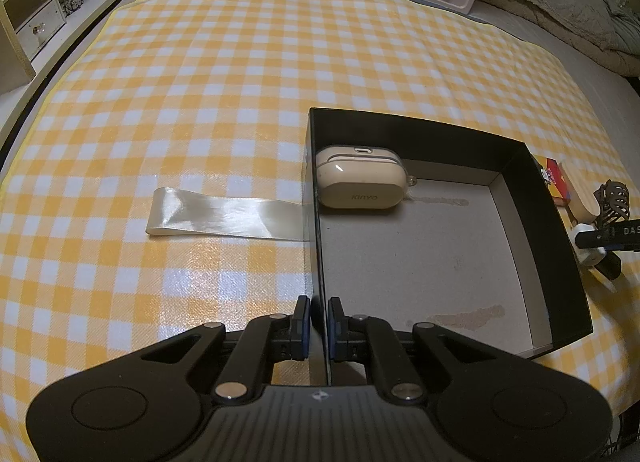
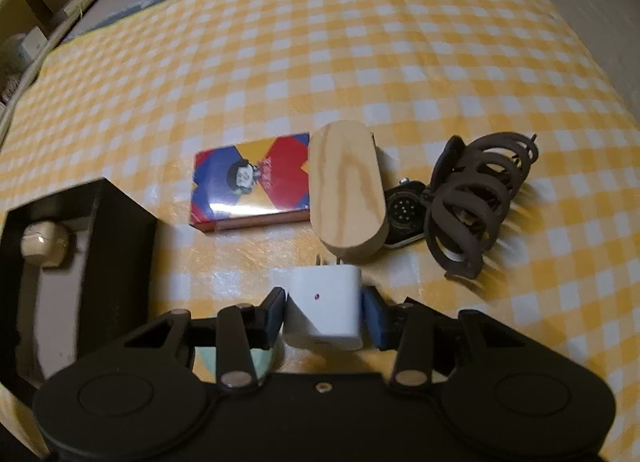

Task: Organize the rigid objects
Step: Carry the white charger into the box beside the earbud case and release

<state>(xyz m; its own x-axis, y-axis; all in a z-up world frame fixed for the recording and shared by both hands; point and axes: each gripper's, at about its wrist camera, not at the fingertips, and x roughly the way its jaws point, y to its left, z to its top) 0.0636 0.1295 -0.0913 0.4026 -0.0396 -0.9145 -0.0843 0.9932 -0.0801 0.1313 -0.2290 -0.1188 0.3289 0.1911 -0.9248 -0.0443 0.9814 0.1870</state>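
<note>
The white charger (image 2: 324,308) lies on the checked cloth (image 2: 360,61), prongs pointing far, just near of the wooden block (image 2: 347,191). It sits between the pads of my right gripper (image 2: 325,312). The left pad touches the charger's side; the right pad looks to be at or just off the other side, so I cannot call the grip firm. To do this step well, I judge: close squarely on the two flat sides, confirm both pads bear, then lift straight up to clear the block before carrying left to the black box (image 2: 120,229).

My right gripper points steeply down at the cloth. My left gripper (image 1: 319,326) also points steeply down; its jaws are pinched nearly closed on the box's near-left wall (image 1: 318,262), steadying it. The beige case (image 1: 360,181) lies inside, in the far-left corner.
</note>
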